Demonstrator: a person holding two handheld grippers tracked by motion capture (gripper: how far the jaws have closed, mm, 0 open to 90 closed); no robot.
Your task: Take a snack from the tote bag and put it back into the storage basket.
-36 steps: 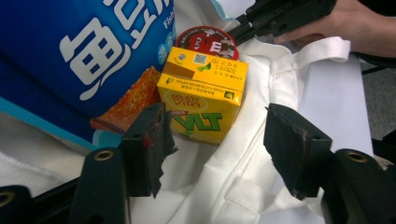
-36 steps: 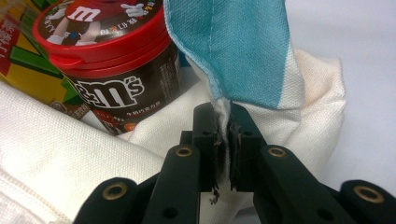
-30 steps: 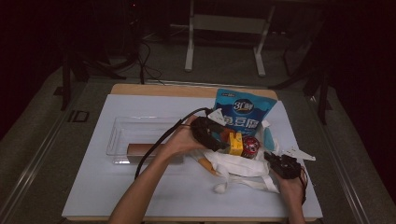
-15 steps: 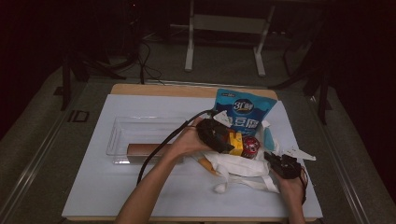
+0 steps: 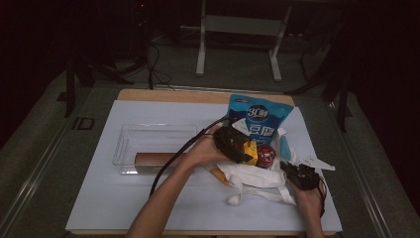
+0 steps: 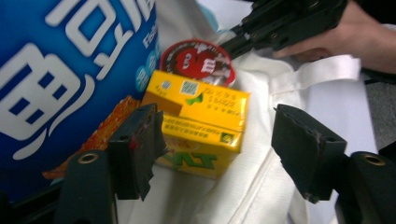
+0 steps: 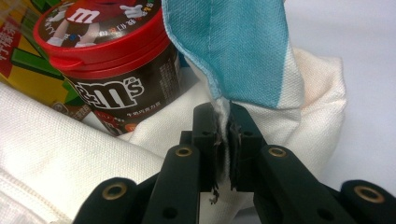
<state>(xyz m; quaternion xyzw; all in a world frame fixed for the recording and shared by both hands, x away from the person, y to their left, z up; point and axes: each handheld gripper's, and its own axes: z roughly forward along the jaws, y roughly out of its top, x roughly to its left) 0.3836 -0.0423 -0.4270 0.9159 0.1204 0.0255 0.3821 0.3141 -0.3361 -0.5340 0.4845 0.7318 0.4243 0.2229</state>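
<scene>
The left hand-held gripper [image 5: 236, 145] sits over the mouth of a white cloth bag [image 5: 257, 176] lying on the bench [image 5: 148, 208], right of centre in the high view. In the left gripper view its jaws stand well apart and have just been opening; a yellow box [image 6: 201, 130] lies between them on the bag's cloth, close against the left jaw, while the right jaw is clear of it with white fabric in the gap. Behind the box sits a red-lidded candy tub [image 6: 196, 58], and to the left of both a large blue snack bag [image 6: 70, 79] rises, with an orange wrapper [image 6: 100, 133] showing at its foot just beside the left jaw. The right hand-held gripper [image 5: 299, 173] is at the bag's right end, near the bench's right edge. In the right gripper view its jaws are together, clamped on a thin fold of the bag's edge [image 7: 225, 135], where white cloth meets a teal lining that stands up above the jaws. The tub [image 7: 105, 60] stands just left of that fold, with the box partly visible behind it. In the high view a clear tray [image 5: 148, 144] lies on the bench to the left, well apart from the bag, with a brown bar [image 5: 158, 159] along its near side, and the left gripper's cable crosses over it.
</scene>
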